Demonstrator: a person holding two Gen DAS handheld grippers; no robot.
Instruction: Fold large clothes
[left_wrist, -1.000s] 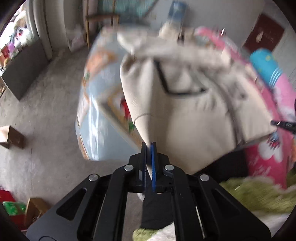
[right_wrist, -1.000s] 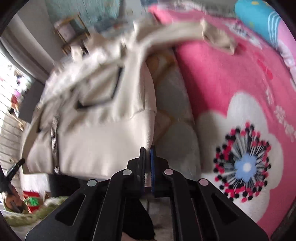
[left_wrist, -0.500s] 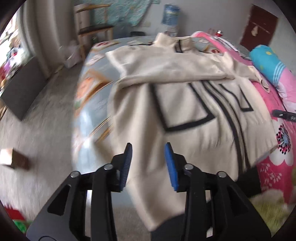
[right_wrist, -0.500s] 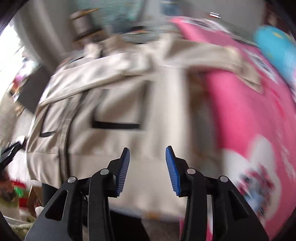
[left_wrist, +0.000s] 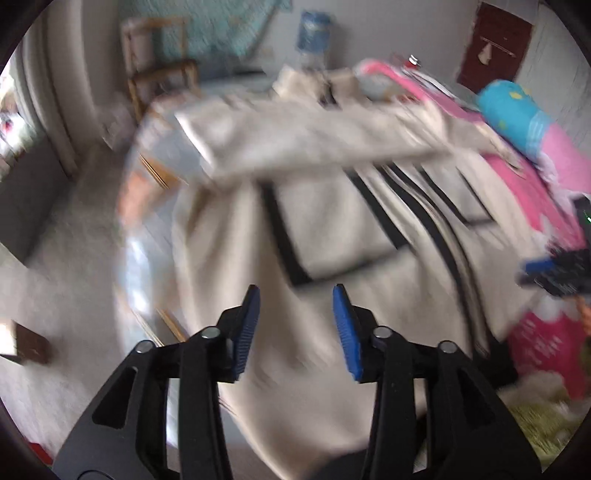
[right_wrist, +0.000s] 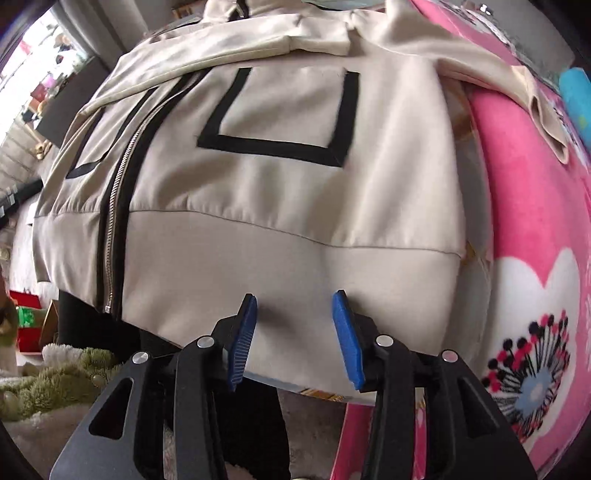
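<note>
While jacket (right_wrist: 280, 229) is spread flat on bed (right_wrist: 517, 206), hem at near edge, left gripper (left_wrist: 295, 325) and right gripper (right_wrist: 293, 332) have just been opened, nothing clamped between fingers. Hem corners best regripped evenly, cloth kept taut, fold carried square toward collar.

Both wrist cameras look steeply down, close over the same cream jacket (right_wrist: 295, 221).

Jacket (right_wrist: 280, 229): I see cream fabric, black outlined squares, black bands along a silver zip.
Blanket (right_wrist: 524, 206), right of jacket: I note hot pink, white heart, black-red-blue flower burst.
Pillow (left_wrist: 517, 114), beyond jacket: turquoise, yellow specks.
Gripper pads (right_wrist: 242, 339): blue on black arms.
Rug (right_wrist: 55, 373), left of jacket's hem: I log shaggy green.
</note>
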